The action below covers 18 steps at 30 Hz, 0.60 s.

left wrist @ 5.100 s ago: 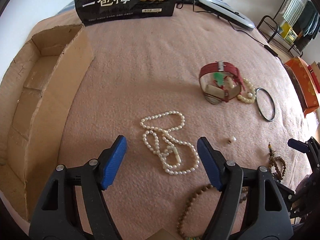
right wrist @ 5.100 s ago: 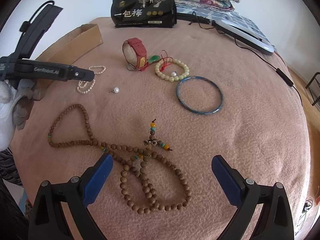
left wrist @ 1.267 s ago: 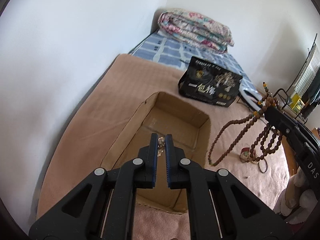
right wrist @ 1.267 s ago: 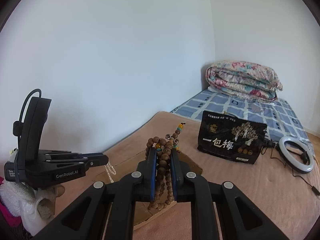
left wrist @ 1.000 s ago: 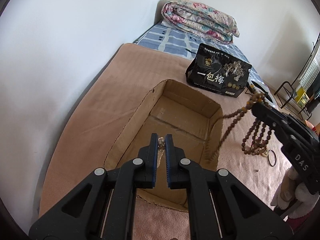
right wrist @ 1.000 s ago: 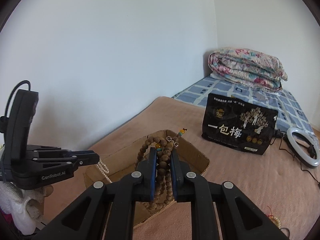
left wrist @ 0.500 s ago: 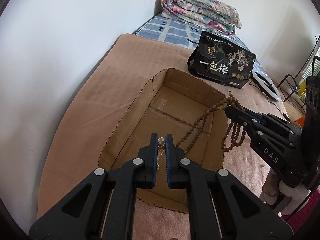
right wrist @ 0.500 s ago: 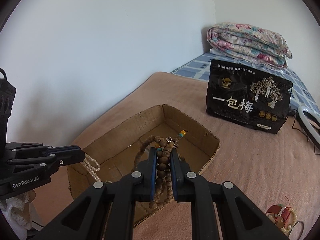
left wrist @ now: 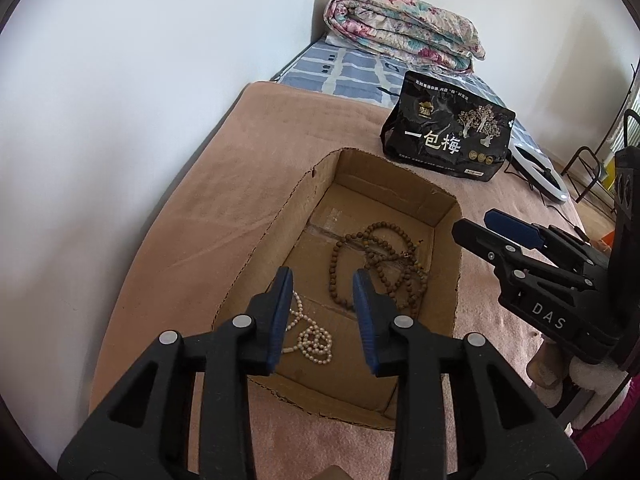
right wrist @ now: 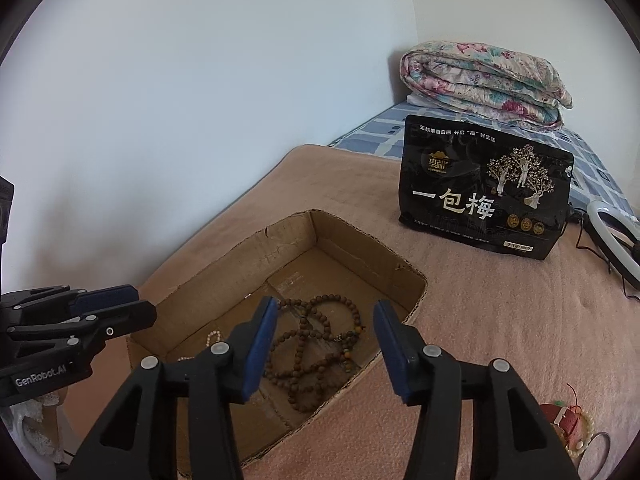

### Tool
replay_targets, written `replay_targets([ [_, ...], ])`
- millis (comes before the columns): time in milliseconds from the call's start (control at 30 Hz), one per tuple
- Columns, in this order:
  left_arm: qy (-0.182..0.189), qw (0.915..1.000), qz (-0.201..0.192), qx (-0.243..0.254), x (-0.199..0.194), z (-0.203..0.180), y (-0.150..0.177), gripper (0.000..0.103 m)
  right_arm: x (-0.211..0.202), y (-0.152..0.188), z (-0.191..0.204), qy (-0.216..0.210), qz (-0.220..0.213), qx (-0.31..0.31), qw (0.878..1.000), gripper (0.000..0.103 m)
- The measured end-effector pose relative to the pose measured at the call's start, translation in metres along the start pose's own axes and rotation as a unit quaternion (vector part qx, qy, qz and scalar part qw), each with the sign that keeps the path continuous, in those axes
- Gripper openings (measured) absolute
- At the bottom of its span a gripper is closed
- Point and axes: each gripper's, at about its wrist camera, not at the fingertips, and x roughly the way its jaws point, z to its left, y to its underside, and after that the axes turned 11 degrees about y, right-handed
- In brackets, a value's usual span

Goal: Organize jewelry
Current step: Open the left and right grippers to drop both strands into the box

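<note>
From your left wrist: the left gripper (left wrist: 322,312), jaws opening with nothing between them, hangs over the cardboard box (left wrist: 264,236), where the pearl necklace (left wrist: 310,334) and the wooden bead strand (left wrist: 376,264) lie loose on the floor (light, limp strings, probably best pinched across a bunched loop).

From your right wrist: the right gripper (right wrist: 326,346) is also opening and empty above the strand, the pearls show only as a sliver, and this view alone catches the red bracelet (right wrist: 566,420) waiting on the blanket (right wrist: 500,312).

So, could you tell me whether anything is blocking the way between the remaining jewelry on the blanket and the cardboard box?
Nothing visible does. The red bracelet pile lies on open blanket, and the cardboard box is open-topped, holding only the wooden beads and pearl necklace.
</note>
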Motion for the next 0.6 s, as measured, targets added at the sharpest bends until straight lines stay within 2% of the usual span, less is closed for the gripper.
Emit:
replay_targets([
  [200,-0.003,1.0000,-0.009,0.002,-0.004,-0.004,-0.001,0.031,-0.006,0.000,-0.002,0.005,-0.003,0.003,1.000,0.053],
  [400,-0.005,0.9997,-0.018,0.014,-0.009,-0.013,0.000,0.031,-0.025,0.000,-0.012,0.024,-0.019,0.010,0.999,0.066],
  [467,-0.002,0.9996,-0.021,0.022,-0.011,-0.020,0.000,0.031,-0.032,0.001,-0.017,0.036,-0.025,0.010,0.999,0.075],
  [600,-0.002,0.9989,-0.028,0.038,-0.014,-0.034,0.000,0.031,-0.047,0.004,-0.033,0.058,-0.035,0.020,0.998,0.086],
])
